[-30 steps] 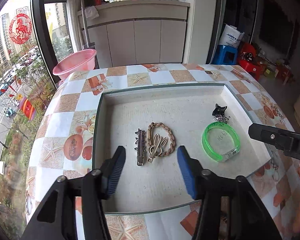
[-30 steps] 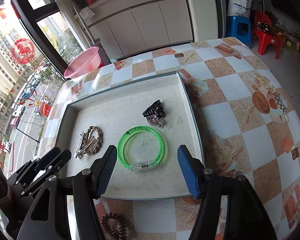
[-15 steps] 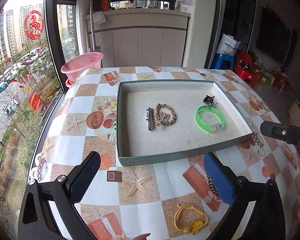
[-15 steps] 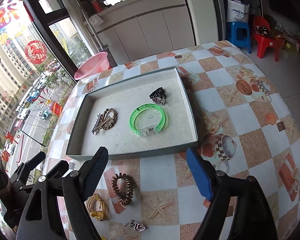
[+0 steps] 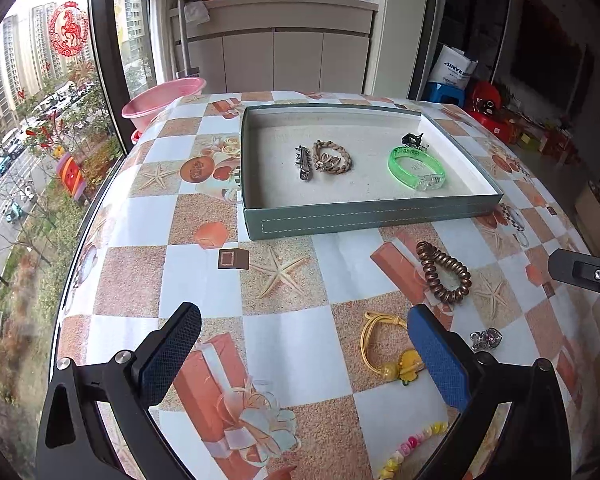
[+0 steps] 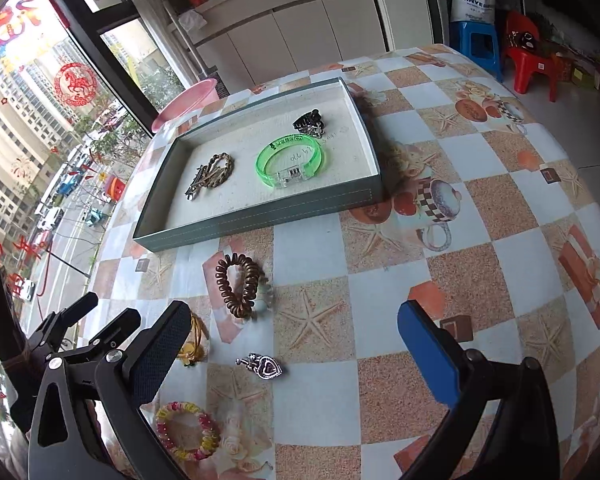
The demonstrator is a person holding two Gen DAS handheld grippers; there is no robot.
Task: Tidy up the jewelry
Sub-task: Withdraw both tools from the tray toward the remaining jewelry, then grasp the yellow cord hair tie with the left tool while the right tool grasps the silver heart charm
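Observation:
A grey-green tray on the checkered table holds a silver hair clip, a braided brown bracelet, a green bangle and a black claw clip. On the table in front of it lie a brown spiral hair tie, a yellow cord bracelet, a heart charm and a colourful bead bracelet. My left gripper and right gripper are open and empty, held above these loose pieces.
A pink basin sits past the table's far left edge by the window. A blue stool and a red chair stand on the floor at the far right. The table's round edge falls away on the left.
Both grippers have pulled back from over the tray toward the near side of the table. The loose jewelry in front of the tray has come into view. Both stay open.

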